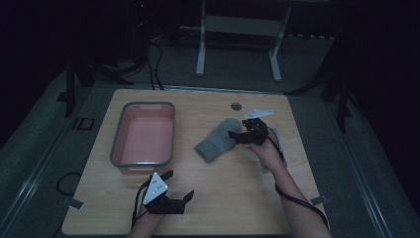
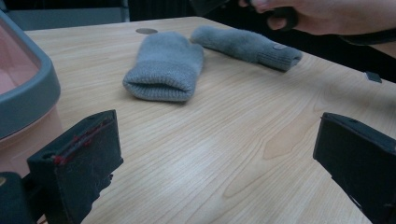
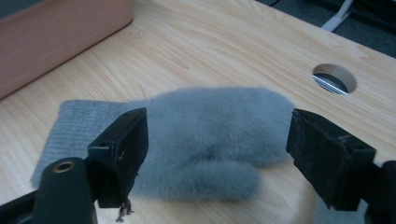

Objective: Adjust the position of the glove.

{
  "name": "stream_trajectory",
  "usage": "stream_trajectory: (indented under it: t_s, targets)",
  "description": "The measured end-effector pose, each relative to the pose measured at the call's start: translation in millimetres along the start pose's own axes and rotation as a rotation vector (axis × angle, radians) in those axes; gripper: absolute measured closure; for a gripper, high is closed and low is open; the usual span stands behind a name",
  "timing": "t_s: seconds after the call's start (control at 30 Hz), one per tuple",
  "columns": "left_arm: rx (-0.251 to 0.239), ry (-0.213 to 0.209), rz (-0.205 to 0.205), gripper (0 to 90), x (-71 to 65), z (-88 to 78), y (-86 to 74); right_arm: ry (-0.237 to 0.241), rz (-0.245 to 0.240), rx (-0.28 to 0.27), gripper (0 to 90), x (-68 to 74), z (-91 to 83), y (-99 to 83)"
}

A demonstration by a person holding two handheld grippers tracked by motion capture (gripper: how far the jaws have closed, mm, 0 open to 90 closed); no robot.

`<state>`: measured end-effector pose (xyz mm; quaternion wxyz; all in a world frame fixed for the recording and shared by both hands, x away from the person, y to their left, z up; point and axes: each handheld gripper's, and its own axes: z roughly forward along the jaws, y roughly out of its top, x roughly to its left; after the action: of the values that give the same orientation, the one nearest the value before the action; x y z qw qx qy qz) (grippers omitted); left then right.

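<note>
A grey mitten lies flat on the tabletop, to the right of the pink tub and well apart from it. Its ribbed cuff points toward the near edge and its fluffy tip toward the round hole in the tabletop.

The right claw sits at the mitten's far end, jaws spread wide. In the right gripper view the mitten lies between and beyond the jaws, its thumb facing the camera, and neither pad presses on it; the claw is released.

A second mitten lies just right of the first, partly under the right hand in the high view.

The left claw rests near the front edge, below the tub and well away from the mittens. Its jaws stand wide apart with bare wood between them, released too. The tub's grey rim shows close by its left jaw.
</note>
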<state>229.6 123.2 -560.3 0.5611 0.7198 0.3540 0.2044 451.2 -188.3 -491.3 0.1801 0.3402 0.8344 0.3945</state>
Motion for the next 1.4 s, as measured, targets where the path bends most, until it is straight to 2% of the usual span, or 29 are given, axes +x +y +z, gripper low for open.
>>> stream_trajectory:
  t_s: [0.33, 0.47, 0.6, 0.7, 0.73, 1.1, 1.17, 1.2, 1.3, 1.4]
  targets:
    - [0.008, -0.002, 0.010, 1.3, -1.0, 0.1, 0.1, 0.012, -0.027, 0.069, 24.3, -2.0, 37.2, 1.8]
    - [0.018, -0.002, 0.015, 1.3, -1.3, 0.4, 0.0, 0.022, -0.019, 0.097, 24.4, -3.8, 49.3, -0.1]
    - [0.022, -0.005, 0.017, 1.3, -1.9, 0.5, -0.1, 0.030, -0.024, 0.128, 29.0, -3.4, 60.6, -4.7]
    - [0.022, -0.008, 0.017, 1.3, -2.0, 0.3, -0.1, 0.021, -0.047, 0.145, 33.5, -2.4, 66.3, -8.9]
    - [0.022, -0.008, 0.017, 1.3, -2.0, 0.4, -0.2, 0.025, -0.043, 0.141, 37.8, -2.5, 67.0, -9.6]
    - [0.034, -0.011, 0.021, 1.3, -2.7, 2.0, -1.3, 0.100, -0.022, 0.153, 69.3, -7.3, 68.7, -12.4]
    - [0.034, -0.011, 0.021, 1.3, -2.7, 2.0, -1.3, 0.103, -0.021, 0.154, 69.3, -7.2, 68.3, -12.3]
    - [0.038, -0.013, 0.018, 1.3, -2.3, 2.4, -1.5, 0.106, -0.029, 0.157, 79.1, -6.1, 67.1, -11.1]
    - [0.038, -0.012, 0.019, 1.3, -2.1, 2.4, -1.5, 0.114, -0.010, 0.166, 82.3, -6.4, 65.2, -8.5]
    - [0.035, -0.009, 0.017, 1.3, -1.3, 1.9, -1.4, 0.133, -0.037, 0.162, 84.0, -4.4, 58.6, -4.4]
